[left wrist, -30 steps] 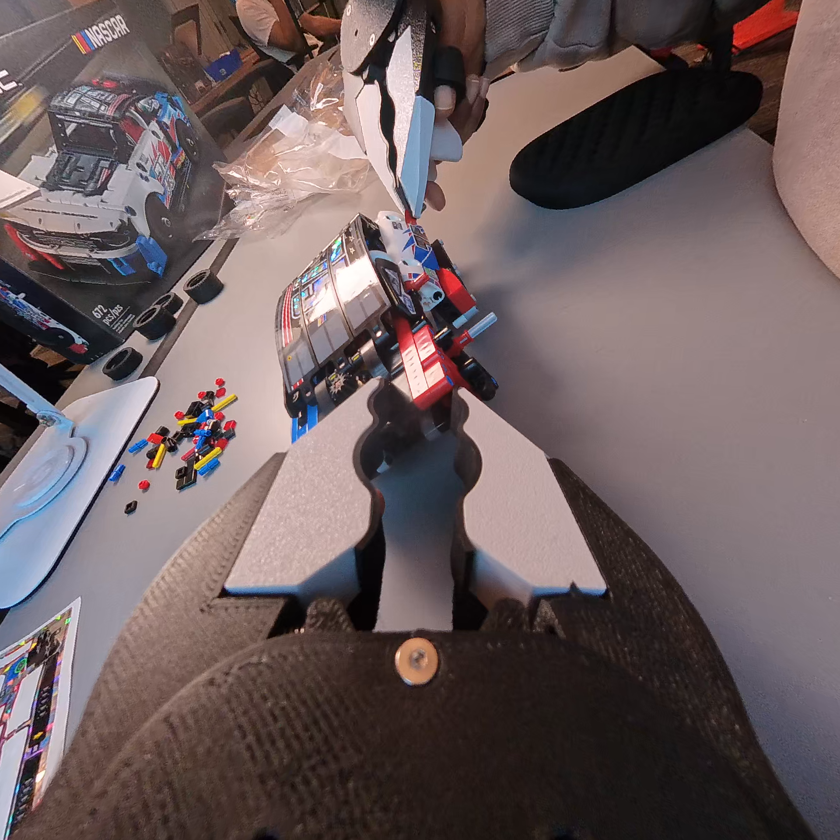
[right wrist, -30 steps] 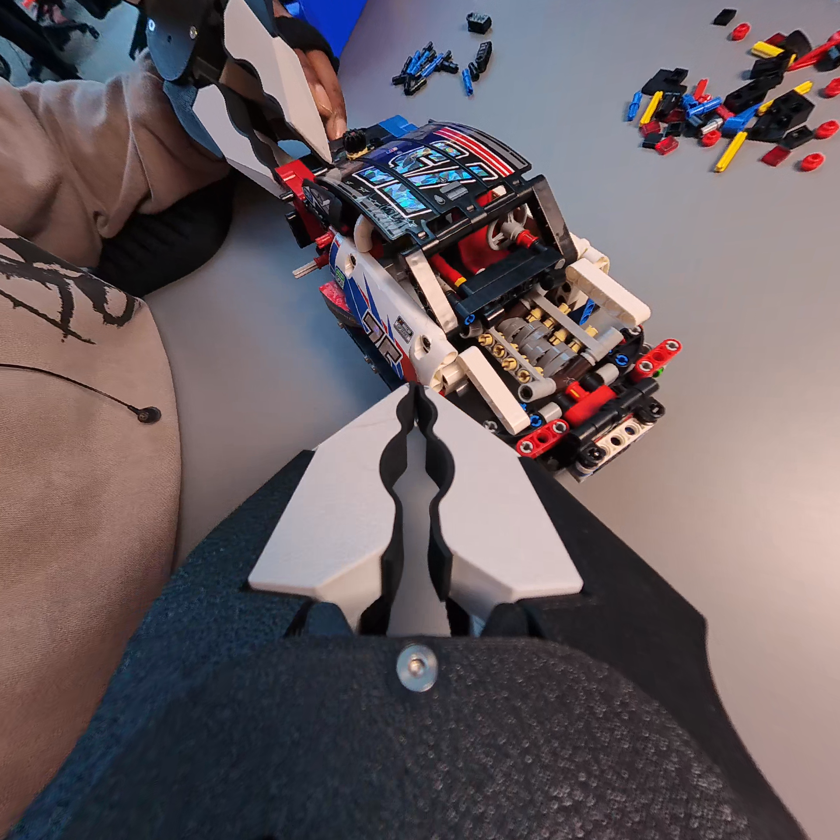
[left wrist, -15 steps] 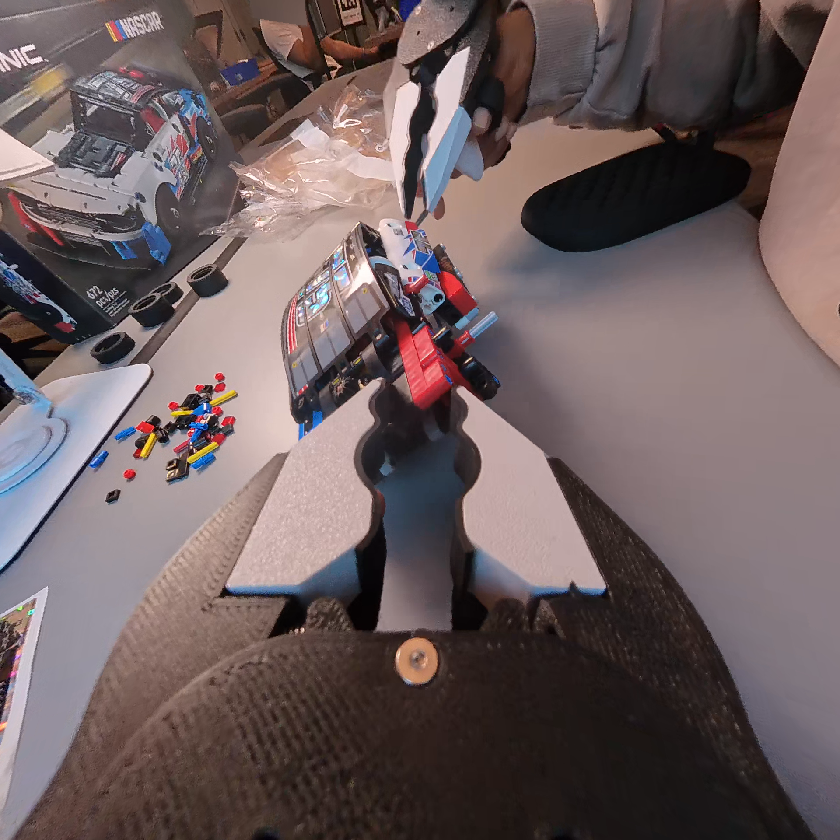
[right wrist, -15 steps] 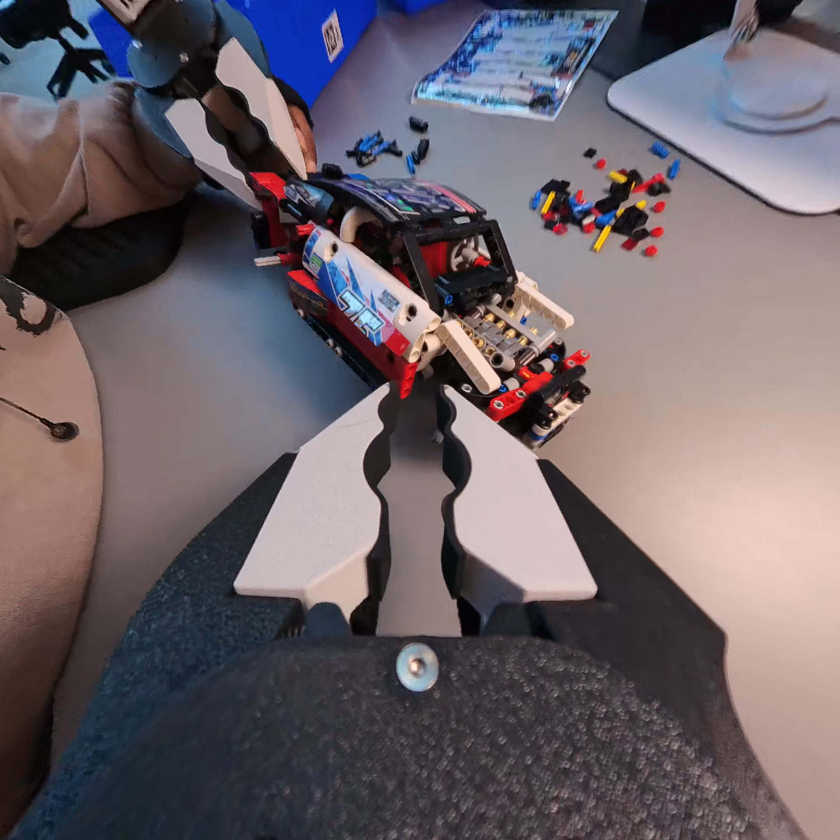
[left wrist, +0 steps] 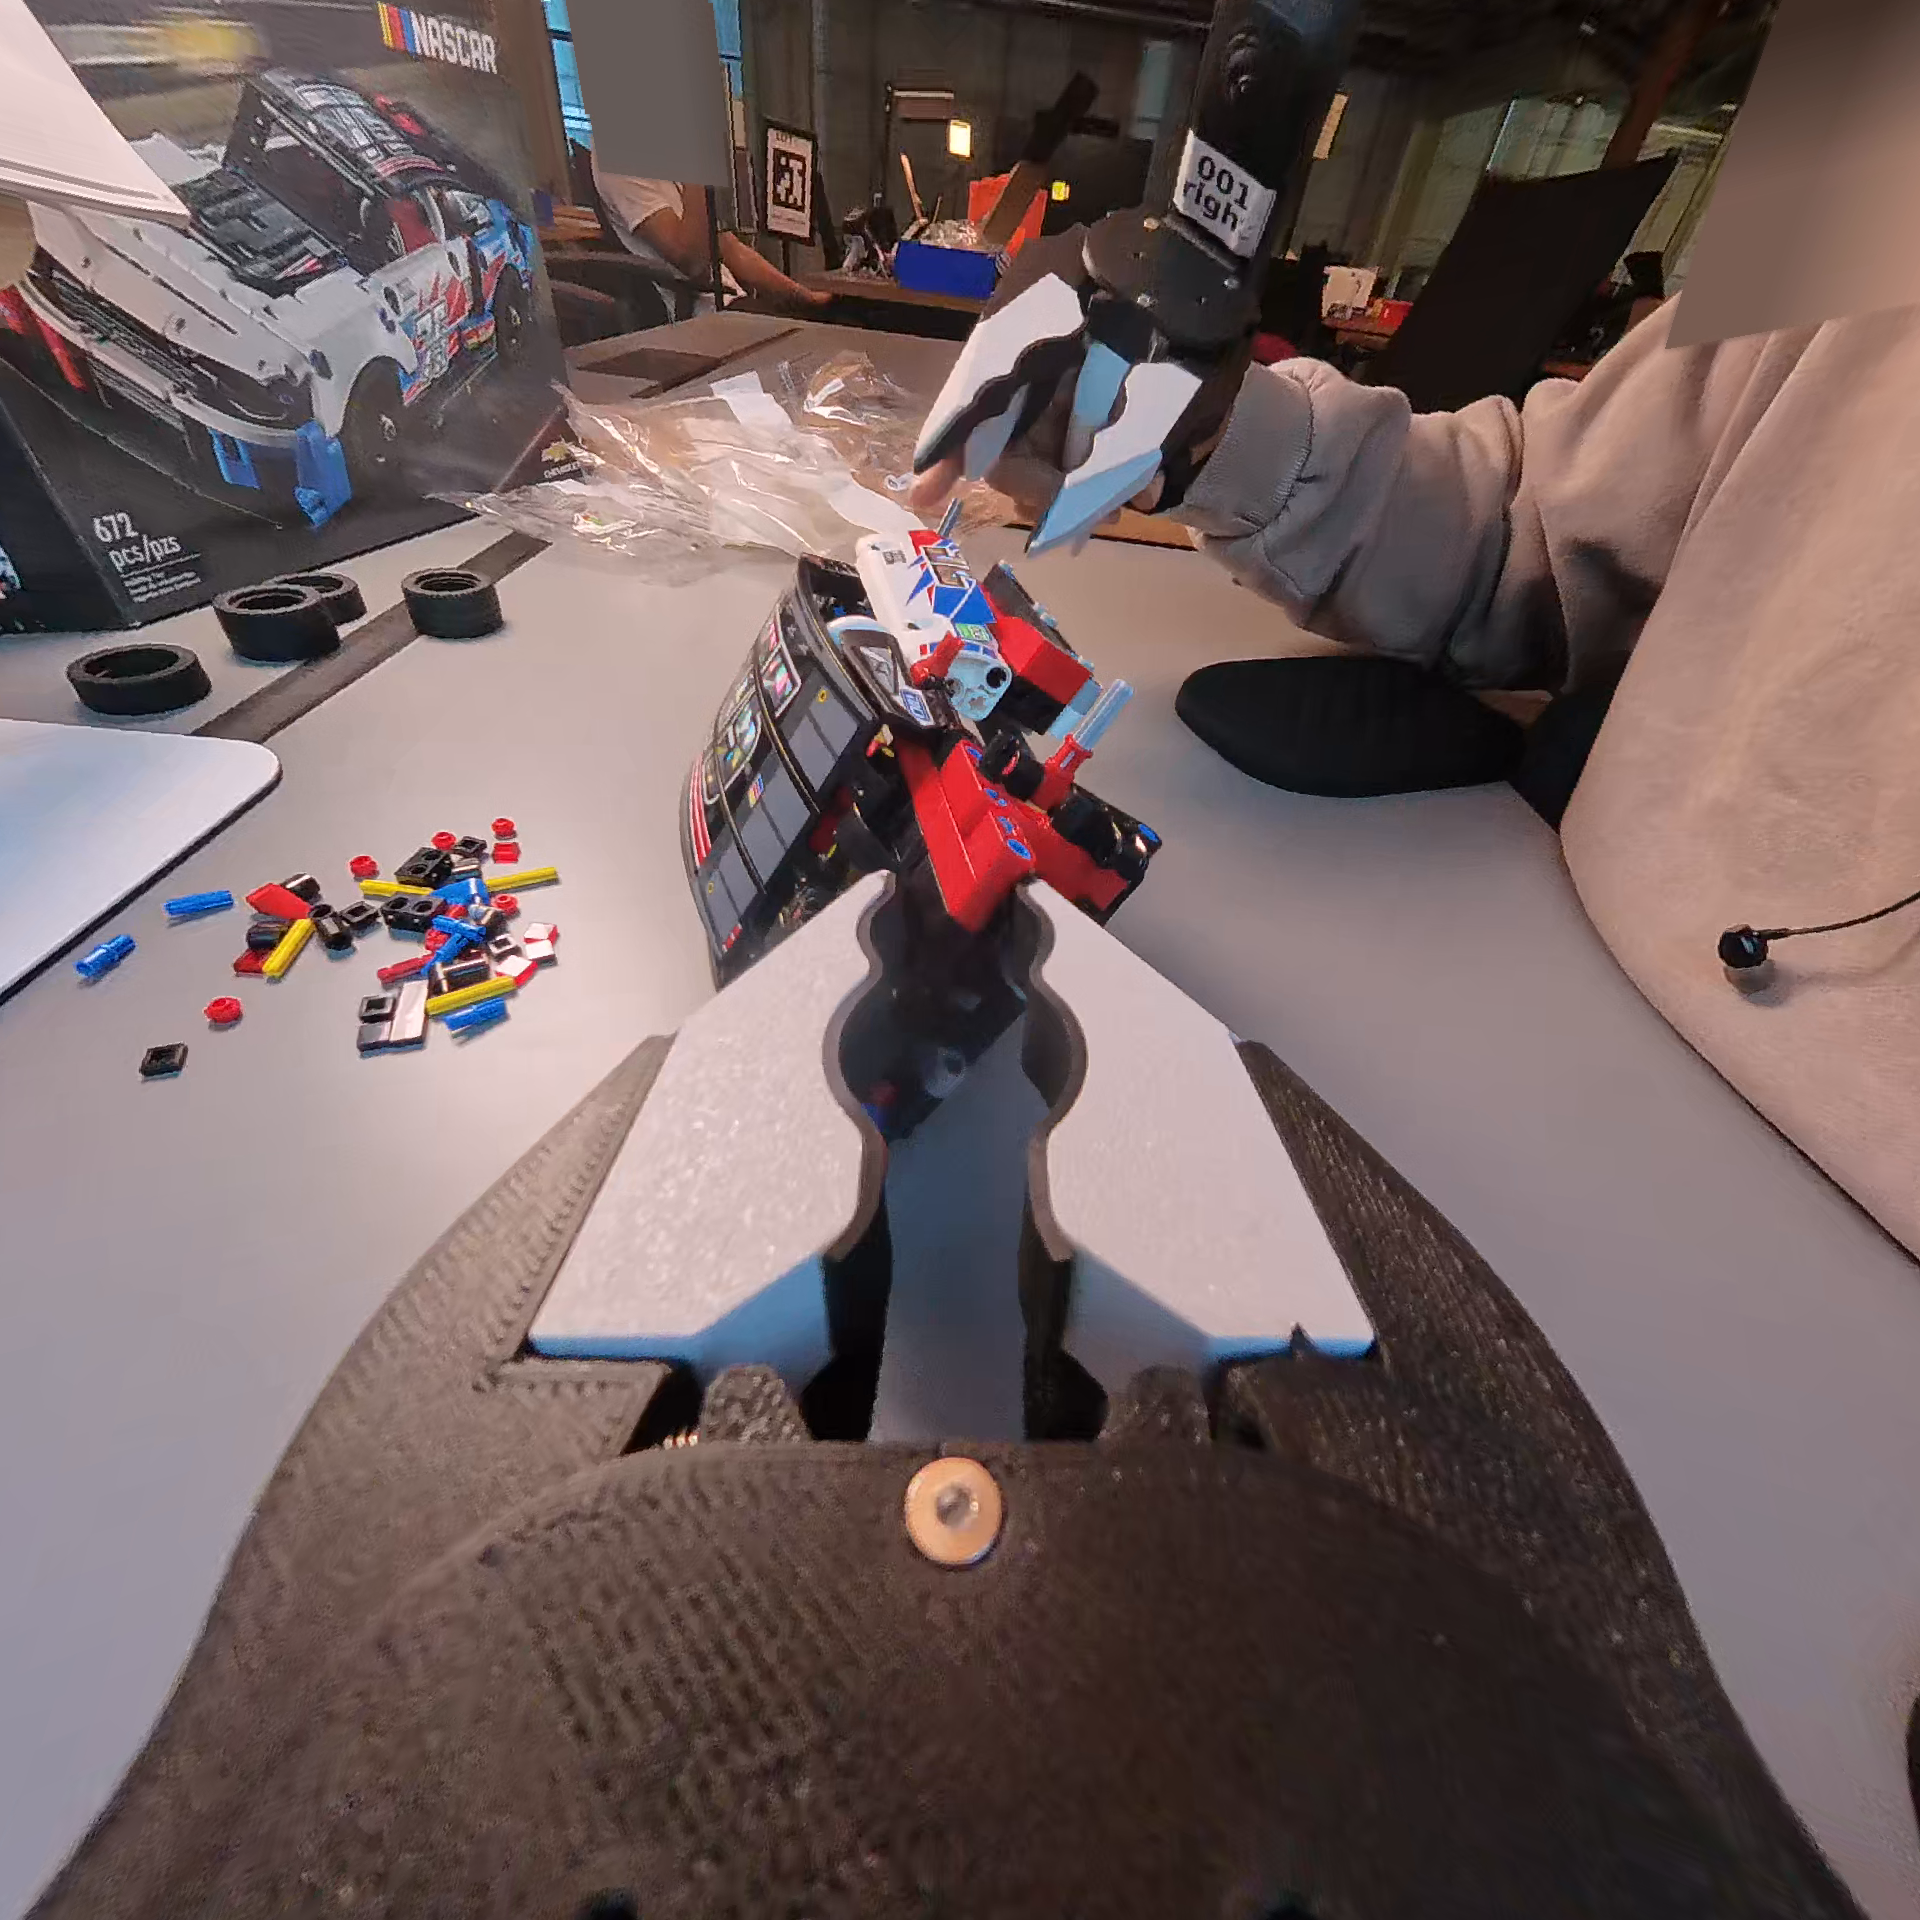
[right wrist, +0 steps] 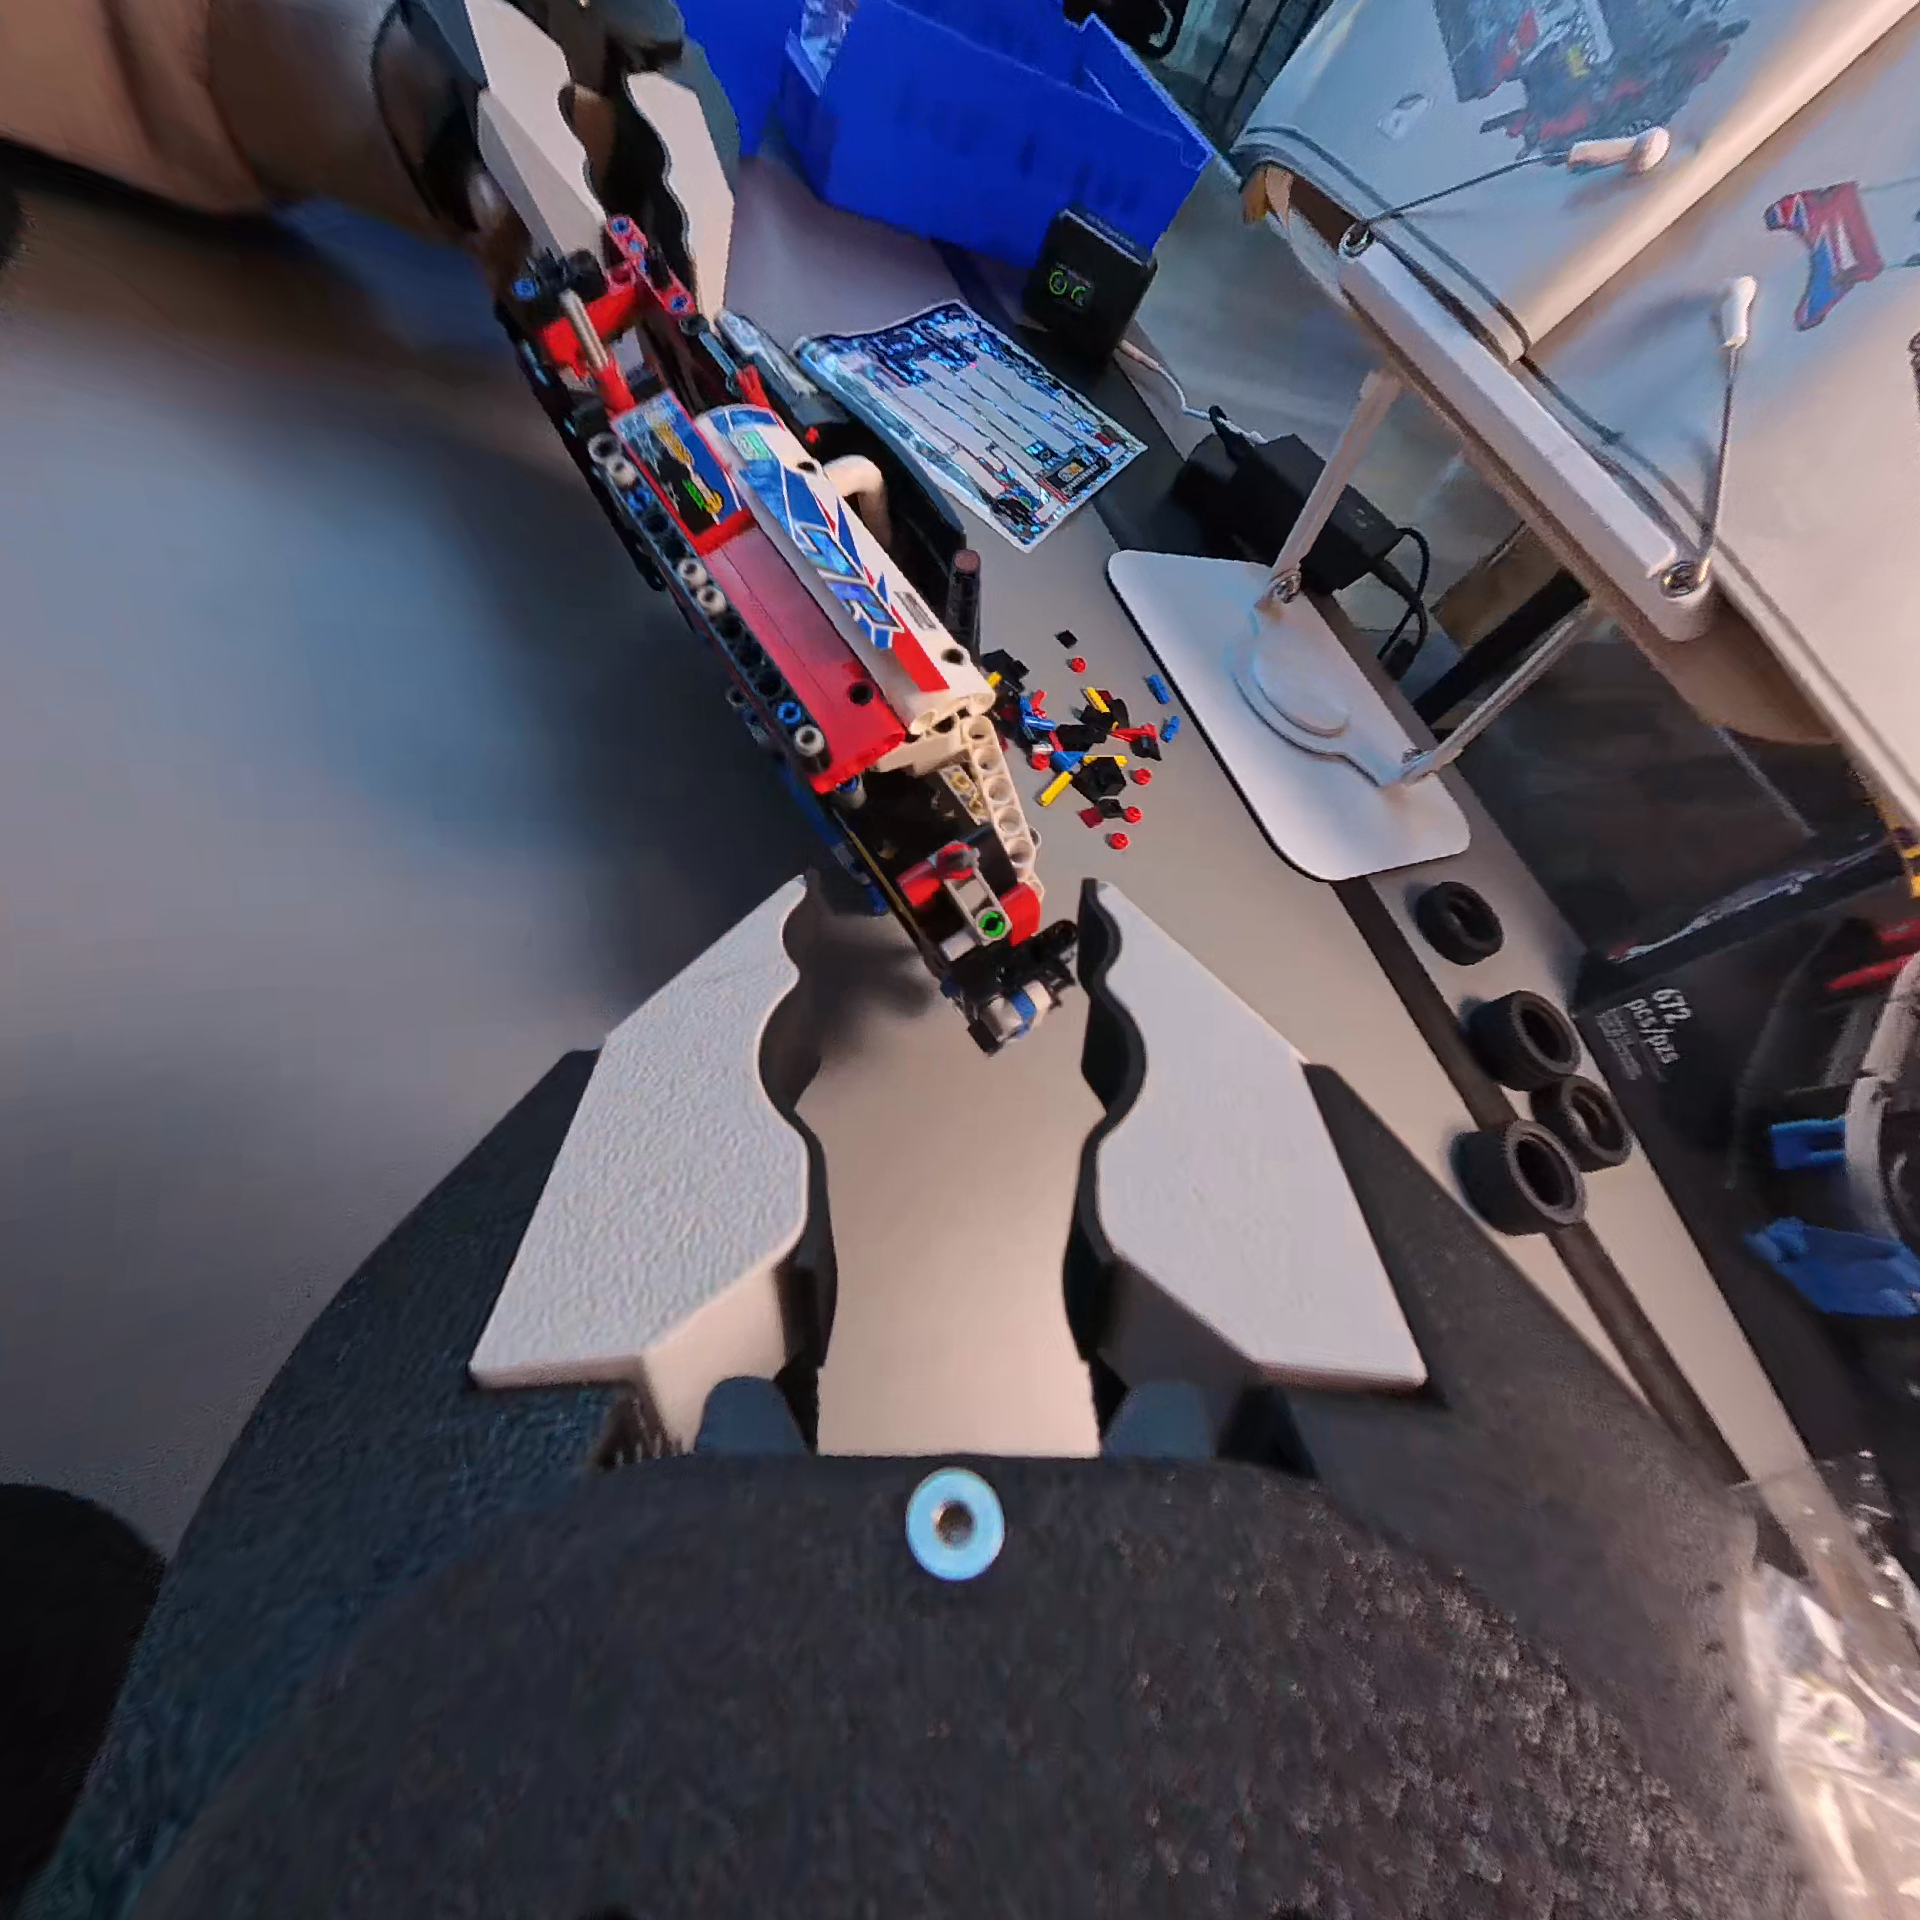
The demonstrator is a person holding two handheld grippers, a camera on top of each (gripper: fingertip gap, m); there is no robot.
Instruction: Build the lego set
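Our left gripper clamps the rear of the half-built lego car, tipping it sideways so our open, empty right gripper can approach its front.

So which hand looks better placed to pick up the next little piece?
Probably the right gripper: its jaws are open and empty. The left gripper is shut on the lego car, holding it tilted beside the loose pieces.

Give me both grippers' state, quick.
Left gripper: shut on the car, at its rear end, tilting it up.
Right gripper: open, empty, with the car's front end between its fingertips.
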